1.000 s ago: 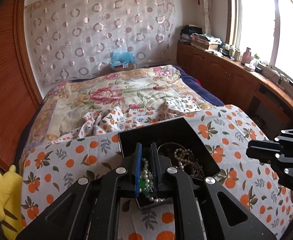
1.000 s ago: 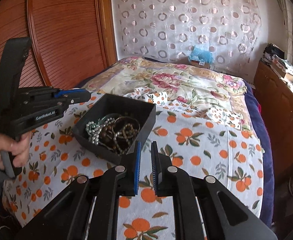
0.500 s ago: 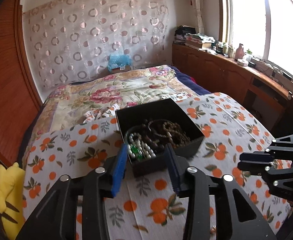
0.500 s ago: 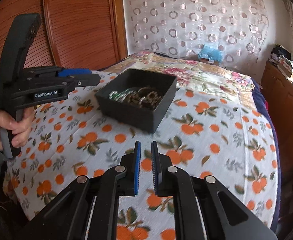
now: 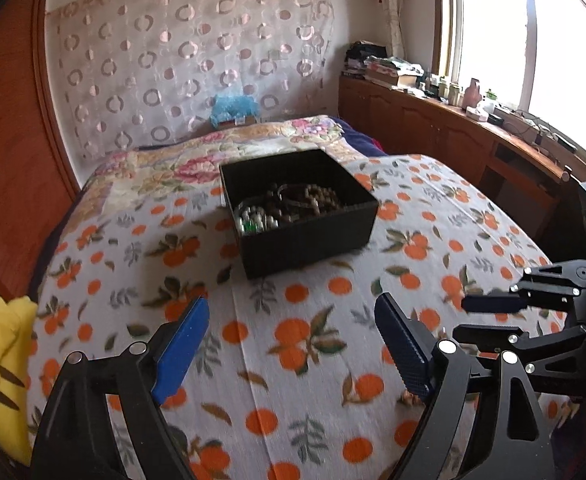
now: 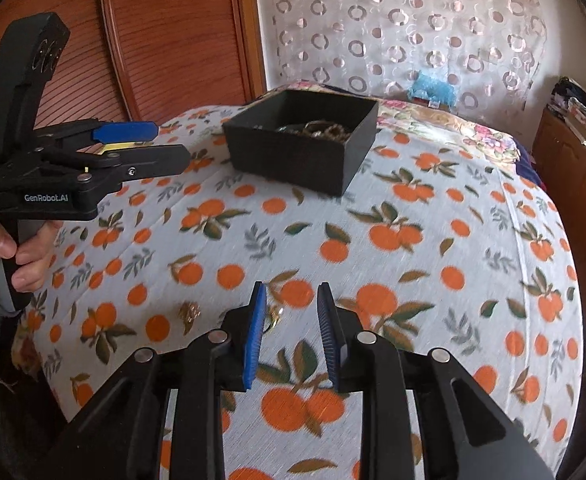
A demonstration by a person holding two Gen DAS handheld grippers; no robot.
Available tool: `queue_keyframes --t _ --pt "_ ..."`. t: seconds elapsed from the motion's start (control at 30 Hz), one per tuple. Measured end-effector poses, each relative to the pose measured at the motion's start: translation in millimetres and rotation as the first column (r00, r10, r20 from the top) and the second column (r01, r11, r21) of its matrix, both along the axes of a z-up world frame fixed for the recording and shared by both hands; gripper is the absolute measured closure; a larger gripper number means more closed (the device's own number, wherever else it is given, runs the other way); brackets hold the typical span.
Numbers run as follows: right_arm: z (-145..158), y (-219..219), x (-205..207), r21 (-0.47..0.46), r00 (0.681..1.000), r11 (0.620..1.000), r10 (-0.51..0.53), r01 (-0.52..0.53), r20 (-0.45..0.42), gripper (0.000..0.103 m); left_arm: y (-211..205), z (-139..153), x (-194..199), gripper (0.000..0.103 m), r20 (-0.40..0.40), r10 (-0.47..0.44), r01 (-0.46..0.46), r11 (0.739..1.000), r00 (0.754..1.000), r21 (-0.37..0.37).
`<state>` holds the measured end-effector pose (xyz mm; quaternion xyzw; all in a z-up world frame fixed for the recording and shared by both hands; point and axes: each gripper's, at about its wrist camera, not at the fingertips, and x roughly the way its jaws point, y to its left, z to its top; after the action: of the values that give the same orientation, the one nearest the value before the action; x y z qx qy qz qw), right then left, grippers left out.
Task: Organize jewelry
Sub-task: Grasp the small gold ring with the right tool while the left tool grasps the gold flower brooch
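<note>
A black open box [image 5: 299,216] holds several bead necklaces and bracelets [image 5: 289,208] on the orange-print cloth; it also shows in the right wrist view [image 6: 301,146]. My left gripper [image 5: 291,320] is wide open and empty, well short of the box. It shows at the left in the right wrist view [image 6: 169,146]. My right gripper [image 6: 291,312] is open and low over the cloth. A small gold piece [image 6: 275,316] lies just beside its left finger and another gold piece [image 6: 191,312] lies further left. The right gripper also shows in the left wrist view [image 5: 463,316].
The orange-print cloth [image 6: 413,240] covers a bed with a floral quilt [image 5: 165,164] behind. A yellow plush toy [image 5: 3,360] lies at the left edge. Wooden cabinets [image 5: 433,128] with clutter run along the window on the right. A wooden panel [image 6: 165,32] stands to the left.
My left gripper let go of the pearl necklace into the box, opened wide and drew back. My right gripper opened and drew back toward the near edge of the cloth.
</note>
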<state>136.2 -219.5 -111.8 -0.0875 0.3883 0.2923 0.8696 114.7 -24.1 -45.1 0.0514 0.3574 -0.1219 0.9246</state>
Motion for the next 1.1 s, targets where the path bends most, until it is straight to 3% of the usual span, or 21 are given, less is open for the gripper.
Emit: queue_keyframes --t 0.1,0.5,0.53,0.57,0.73,0.77,1.1 --pt "-4 5 -5 -0.018 1.000 1.000 0.018 -0.018 -0.001 0.066 3 -7 -7 0.021 -0.019 -0.004 0.003 1.000 1.000 -0.002" --pt "-17 34 -6 -0.147 0.998 0.987 0.061 -0.061 -0.005 0.066 3 -32 -23 0.021 -0.077 -0.012 0.012 1.000 0.997 0.003" --pt "-17 33 -7 -0.152 0.998 0.986 0.064 -0.064 -0.004 0.067 3 -33 -24 0.021 -0.083 -0.014 0.014 1.000 0.996 -0.002" --pt "-16 33 -8 -0.150 0.998 0.986 0.069 -0.069 -0.004 0.076 2 -33 -24 0.021 -0.085 -0.019 0.018 1.000 0.996 -0.003" --pt "-14 25 -9 -0.139 0.998 0.989 0.058 -0.057 0.005 0.078 -7 -35 -30 0.021 -0.092 -0.051 0.050 0.999 0.995 -0.013" --pt "-14 22 -8 -0.129 0.998 0.990 0.054 -0.053 0.008 0.094 -10 -35 -32 0.021 -0.094 -0.063 0.061 0.998 0.994 -0.018" --pt "-9 0 -6 -0.086 1.000 0.996 0.015 -0.015 0.003 0.092 -46 -37 -44 0.024 -0.102 -0.163 0.163 0.987 0.981 -0.011"
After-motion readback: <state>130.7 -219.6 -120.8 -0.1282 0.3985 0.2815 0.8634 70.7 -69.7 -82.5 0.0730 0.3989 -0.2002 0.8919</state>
